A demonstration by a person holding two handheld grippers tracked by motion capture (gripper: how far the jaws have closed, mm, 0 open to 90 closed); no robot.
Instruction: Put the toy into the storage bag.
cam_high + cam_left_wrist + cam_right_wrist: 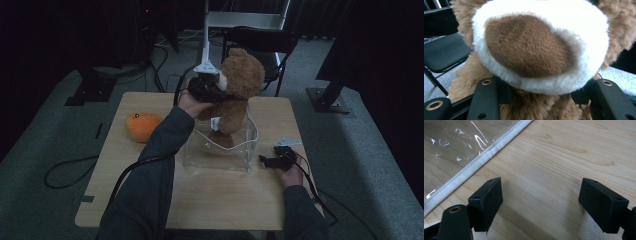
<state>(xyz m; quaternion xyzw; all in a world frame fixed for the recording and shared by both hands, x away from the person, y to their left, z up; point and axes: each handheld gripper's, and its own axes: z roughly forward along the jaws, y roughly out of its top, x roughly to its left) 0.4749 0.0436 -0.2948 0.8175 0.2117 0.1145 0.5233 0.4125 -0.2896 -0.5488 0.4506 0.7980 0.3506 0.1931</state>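
Observation:
A brown teddy bear (241, 82) hangs upright with its legs down inside a clear plastic bin (247, 152) at the middle of the table. My left gripper (212, 90) is shut on the bear just under its head. In the left gripper view the white and brown muzzle of the bear (534, 45) looms close, and the left gripper (541, 100) has a jaw on each side of the fur below it. My right gripper (265, 161) rests open on the table to the right of the bin. In its own view the right gripper (541, 202) has bare wood between its jaws.
An orange plush toy (142, 126) lies at the table's left side. The wooden table (220, 200) has free room at the front. The bin's clear wall with a white hem (486, 155) runs close to the right gripper. A black chair (260, 40) stands behind the table.

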